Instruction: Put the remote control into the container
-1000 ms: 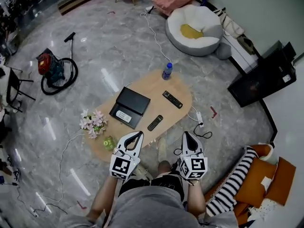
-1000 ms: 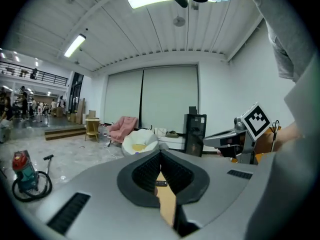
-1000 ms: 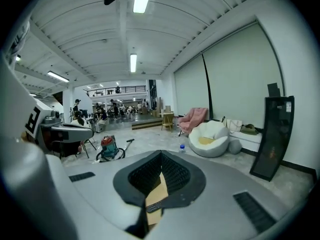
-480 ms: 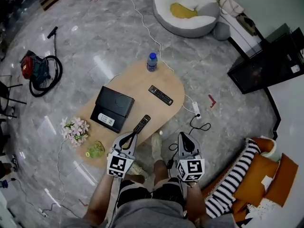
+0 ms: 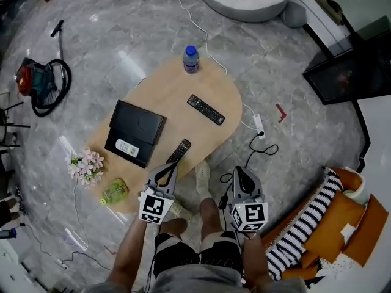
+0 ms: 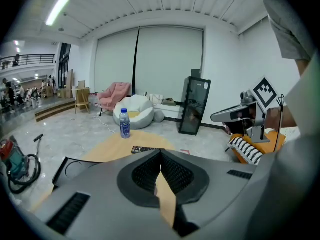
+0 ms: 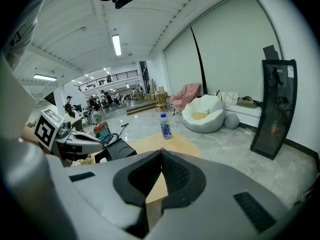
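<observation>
Left gripper [image 5: 173, 166] and right gripper [image 5: 238, 172] both pressed together, empty; probably still the approach; remote control [image 5: 178, 152] just at left gripper's twelve o'clock, container [image 5: 135, 132] at ten; jaws must spread first.

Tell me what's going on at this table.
A person is at the near end of the wooden table, holding a claw in each hand. The left claw and the right claw are both shut and empty; nothing is picked up yet. The near remote lies just ahead of the left claw, and the far remote lies toward the bottle. The black container sits left of them.
</observation>
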